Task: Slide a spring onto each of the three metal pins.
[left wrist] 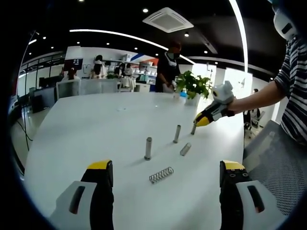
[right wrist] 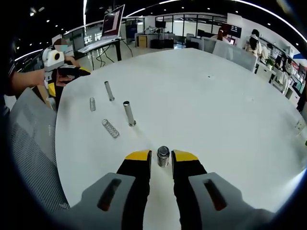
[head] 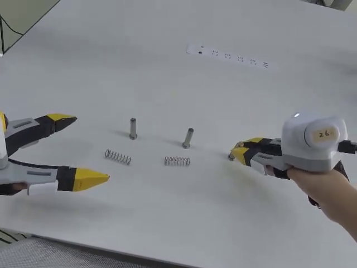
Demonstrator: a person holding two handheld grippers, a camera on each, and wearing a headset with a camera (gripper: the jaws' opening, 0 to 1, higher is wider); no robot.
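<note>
Two bare metal pins (head: 133, 128) (head: 188, 138) stand upright on the white table (head: 167, 67). In front of them lie two loose springs (head: 117, 157) (head: 177, 161). My right gripper (head: 236, 152) reaches in from the right, its jaws close around a spring (right wrist: 163, 157) that sits on the third pin (left wrist: 193, 128). My left gripper (head: 83, 148) hovers open at the left, apart from everything. Ahead of it are a spring (left wrist: 161, 175) and a pin (left wrist: 148, 148), with the right gripper (left wrist: 202, 120) beyond.
A white power strip (head: 231, 57) lies at the far side of the table. A mesh chair (head: 33, 254) sits below the near table edge. People and a potted plant (left wrist: 192, 86) are beyond the table's far end.
</note>
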